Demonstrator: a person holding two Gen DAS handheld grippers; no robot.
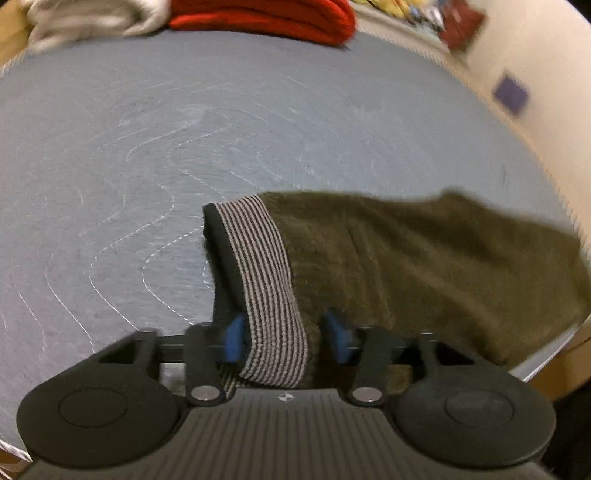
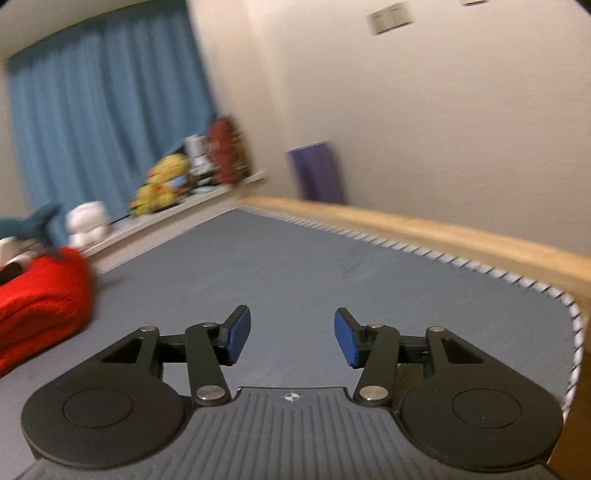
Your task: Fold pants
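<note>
The left gripper [image 1: 286, 338] pinches the striped elastic waistband [image 1: 264, 273] of olive fleece pants [image 1: 424, 266] over the grey quilted mattress [image 1: 184, 147], while the right gripper [image 2: 291, 339] stands spread, empty

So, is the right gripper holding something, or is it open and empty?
Open and empty. The right gripper has its blue pads wide apart, with only the grey mattress visible between them.

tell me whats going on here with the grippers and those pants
A person with a gripper in each hand is folding olive-brown pants on a grey quilted mattress. The left gripper has the striped waistband between its blue pads; whether they pinch it yet is unclear. The right gripper is open and empty, aimed across the mattress toward the wall. Folded red and cream clothes sit at the far edge.
</note>
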